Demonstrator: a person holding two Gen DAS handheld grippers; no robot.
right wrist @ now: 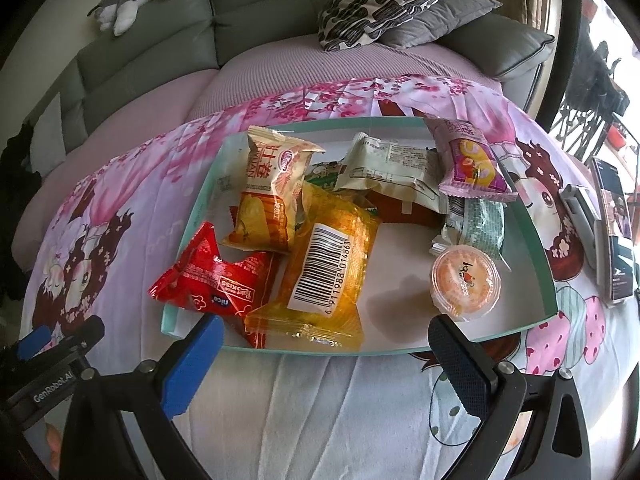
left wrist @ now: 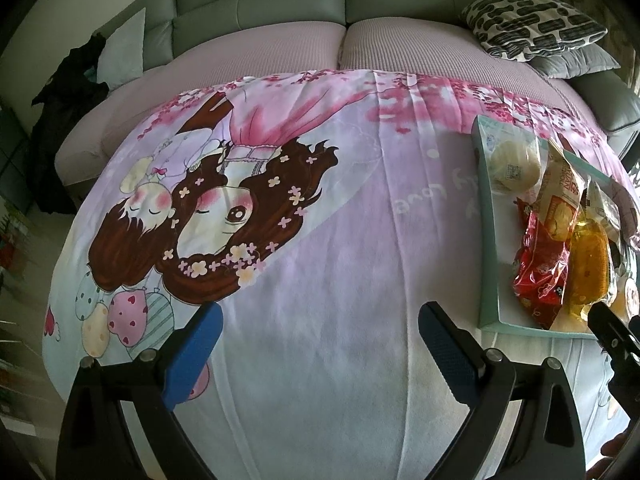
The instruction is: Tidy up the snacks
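Cartoon-print cloth point(right wrist: 320, 400) under teal snack tray point(right wrist: 544, 280), phone point(right wrist: 616, 236).

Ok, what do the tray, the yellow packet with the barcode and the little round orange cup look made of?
Tray: probably cardboard, matte white floor, thin teal walls with crisp folded edges. Yellow packet: clear glossy plastic film, crinkled with highlights and crimped ends, paper-like barcode label. Orange cup: translucent moulded plastic with a printed peel-off film lid, likely a jelly cup.

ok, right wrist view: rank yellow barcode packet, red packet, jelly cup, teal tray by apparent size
1. teal tray
2. yellow barcode packet
3. red packet
4. jelly cup

The yellow and red packets sit nearest the camera, so their lead over the cup is unsure.
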